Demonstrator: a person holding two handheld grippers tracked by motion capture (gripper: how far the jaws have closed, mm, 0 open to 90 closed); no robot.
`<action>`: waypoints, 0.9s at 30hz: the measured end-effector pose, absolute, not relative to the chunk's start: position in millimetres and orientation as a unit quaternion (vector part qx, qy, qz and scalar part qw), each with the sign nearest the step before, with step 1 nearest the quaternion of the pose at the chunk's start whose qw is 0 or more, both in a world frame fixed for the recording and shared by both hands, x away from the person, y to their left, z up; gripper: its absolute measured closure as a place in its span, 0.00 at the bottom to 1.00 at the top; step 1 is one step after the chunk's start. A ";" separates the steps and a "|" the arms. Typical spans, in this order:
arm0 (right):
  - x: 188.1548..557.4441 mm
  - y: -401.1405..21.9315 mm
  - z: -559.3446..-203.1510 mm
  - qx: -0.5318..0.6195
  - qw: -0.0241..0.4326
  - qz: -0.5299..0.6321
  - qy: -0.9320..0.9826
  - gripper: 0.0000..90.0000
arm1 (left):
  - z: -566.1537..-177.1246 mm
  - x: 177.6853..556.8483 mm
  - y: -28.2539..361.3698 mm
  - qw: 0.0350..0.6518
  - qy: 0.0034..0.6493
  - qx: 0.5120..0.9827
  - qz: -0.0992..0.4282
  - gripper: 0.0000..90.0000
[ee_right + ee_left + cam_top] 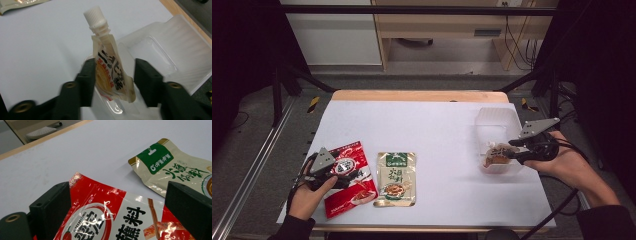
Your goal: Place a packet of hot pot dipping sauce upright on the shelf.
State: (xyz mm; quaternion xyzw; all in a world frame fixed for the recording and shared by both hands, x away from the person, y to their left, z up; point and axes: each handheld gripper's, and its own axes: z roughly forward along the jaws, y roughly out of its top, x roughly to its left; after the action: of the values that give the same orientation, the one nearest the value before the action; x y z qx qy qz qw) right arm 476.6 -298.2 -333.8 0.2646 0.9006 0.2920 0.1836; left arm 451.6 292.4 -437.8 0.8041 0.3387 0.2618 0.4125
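Spout pouch (110,70) between parted right gripper (113,75) jaws, base hidden in tray (175,60); left gripper (117,207) spread.

Colours and prints on the packets, tray and table

A red packet (350,180) with a white panel and black characters is seen at lower left; beside it a cream packet (396,178) with a green header. At right, a cream spouted pouch (110,70) with a white cap, black and orange lettering, over a translucent white tray (497,117). The table cover (437,130) is white.
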 end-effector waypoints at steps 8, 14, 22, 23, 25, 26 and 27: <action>461.3 -263.6 -310.6 0.252 0.251 0.319 0.879 0.19 | -435.7 450.3 287.9 0.411 0.327 0.811 0.257 0.07; 440.7 -216.6 -297.4 0.230 0.283 0.334 0.869 0.14 | -432.4 453.8 279.8 0.409 0.316 0.822 0.239 0.08; 431.0 -163.2 -323.7 0.223 0.272 0.371 0.859 0.11 | -421.1 458.4 274.0 0.425 0.310 0.821 0.222 0.07; 431.0 -149.3 -336.3 0.217 0.267 0.376 0.860 0.10 | -418.9 459.0 272.4 0.425 0.308 0.822 0.222 0.07; 432.1 -136.6 -348.6 0.210 0.257 0.377 0.865 0.09 | -414.6 460.0 268.5 0.424 0.302 0.824 0.224 0.07; 432.1 -136.6 -348.6 0.210 0.257 0.377 0.865 0.09 | -412.6 460.6 266.3 0.423 0.298 0.826 0.225 0.07; 432.7 -130.7 -354.6 0.210 0.251 0.379 0.865 0.10 | -410.2 461.7 263.2 0.420 0.293 0.829 0.224 0.07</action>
State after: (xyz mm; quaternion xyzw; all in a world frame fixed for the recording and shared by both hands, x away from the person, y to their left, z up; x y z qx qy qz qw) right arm 432.7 -130.7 -354.6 0.2101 0.8655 0.3791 0.2512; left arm 461.7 263.2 -410.2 0.8292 0.2926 0.2240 0.4203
